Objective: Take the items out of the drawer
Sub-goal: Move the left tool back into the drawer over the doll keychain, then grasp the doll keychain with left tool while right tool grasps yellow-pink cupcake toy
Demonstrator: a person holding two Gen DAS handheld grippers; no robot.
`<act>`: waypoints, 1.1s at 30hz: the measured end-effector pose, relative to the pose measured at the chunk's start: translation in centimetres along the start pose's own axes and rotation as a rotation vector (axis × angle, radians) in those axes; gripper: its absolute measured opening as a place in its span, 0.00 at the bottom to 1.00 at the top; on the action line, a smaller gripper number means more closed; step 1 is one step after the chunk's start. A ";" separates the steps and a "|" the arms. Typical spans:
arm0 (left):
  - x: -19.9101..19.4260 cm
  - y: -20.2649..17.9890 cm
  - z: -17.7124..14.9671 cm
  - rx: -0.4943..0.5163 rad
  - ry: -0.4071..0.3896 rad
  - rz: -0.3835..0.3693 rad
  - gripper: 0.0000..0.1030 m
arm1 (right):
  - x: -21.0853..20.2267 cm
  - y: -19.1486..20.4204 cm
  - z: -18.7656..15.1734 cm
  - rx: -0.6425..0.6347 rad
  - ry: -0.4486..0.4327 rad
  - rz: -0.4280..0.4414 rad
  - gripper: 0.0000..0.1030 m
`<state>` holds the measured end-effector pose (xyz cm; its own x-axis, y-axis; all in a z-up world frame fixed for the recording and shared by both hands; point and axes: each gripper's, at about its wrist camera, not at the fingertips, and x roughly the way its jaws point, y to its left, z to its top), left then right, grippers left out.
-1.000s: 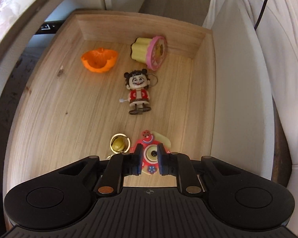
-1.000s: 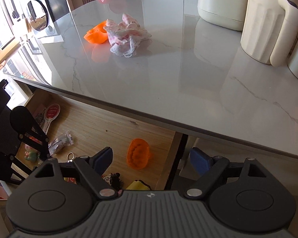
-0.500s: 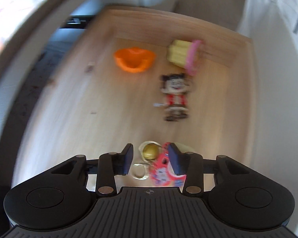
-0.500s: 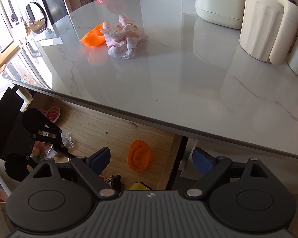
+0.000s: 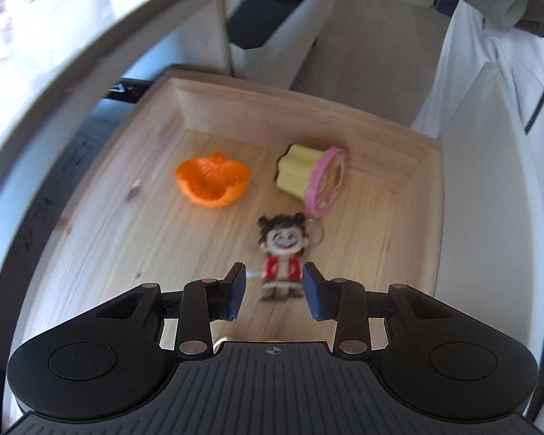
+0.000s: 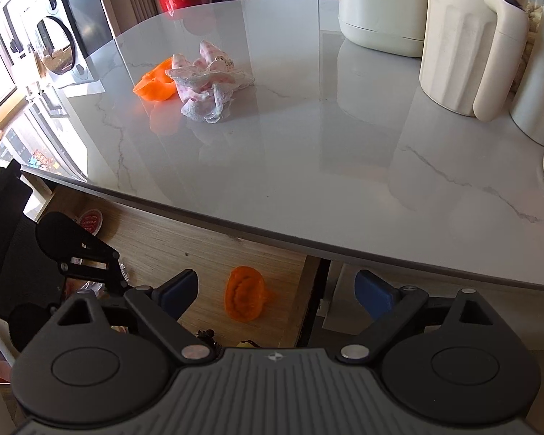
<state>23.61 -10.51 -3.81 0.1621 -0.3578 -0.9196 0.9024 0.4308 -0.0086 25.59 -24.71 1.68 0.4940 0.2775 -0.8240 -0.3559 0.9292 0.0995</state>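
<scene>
The wooden drawer [image 5: 422, 239] is pulled out beneath the countertop. On its floor lie an orange mould [image 5: 214, 181], a yellow cup with a pink lid [image 5: 308, 181] and a small doll figure in a red vest [image 5: 282, 253]. My left gripper [image 5: 274, 290] hovers open over the drawer, and the doll's legs show between its blue pads without touching them. My right gripper [image 6: 277, 290] is open and holds nothing at the counter's edge. Below it, the orange mould [image 6: 244, 299] lies in the drawer.
On the marble countertop [image 6: 308, 152] sit another orange mould [image 6: 154, 81] and a crumpled pink cloth [image 6: 206, 79]. A white kettle [image 6: 471, 47] and a white cooker [image 6: 380, 14] stand at the back right. A person's white clothing [image 5: 489, 72] borders the drawer on the right.
My left gripper opened and let go of the red flower toy, which has dropped out of view. It then moved forward over the doll. The right gripper barely shifted.
</scene>
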 end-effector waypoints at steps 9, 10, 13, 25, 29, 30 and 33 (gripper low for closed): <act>2.7 1.0 1.4 -0.121 0.104 -0.003 0.33 | -0.4 0.4 0.0 -0.040 0.004 0.004 0.91; 2.1 1.3 1.3 -0.144 0.127 0.011 0.33 | -0.6 0.8 -0.2 -0.077 0.012 0.017 0.91; -1.1 1.2 0.3 -0.119 0.113 0.072 0.33 | -0.6 2.5 -0.7 -0.266 0.057 0.011 0.91; -11.2 3.1 -7.9 -0.497 -0.074 0.086 0.33 | 7.3 9.1 -2.6 -0.685 0.411 0.088 0.68; -10.8 3.2 -9.2 -0.530 -0.081 0.088 0.33 | 10.6 9.4 -2.9 -0.712 0.530 0.051 0.69; -10.8 3.2 -9.3 -0.527 -0.084 0.090 0.33 | 11.1 9.5 -3.2 -0.719 0.557 0.035 0.69; -10.9 3.1 -9.8 -0.524 -0.086 0.098 0.33 | 12.2 9.6 -3.3 -0.712 0.622 0.005 0.68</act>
<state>20.77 2.80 2.34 0.2874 -0.3519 -0.8908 0.5647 0.8135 -0.1391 25.53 -13.18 -9.25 0.0525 -0.0896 -0.9946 -0.8593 0.5034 -0.0907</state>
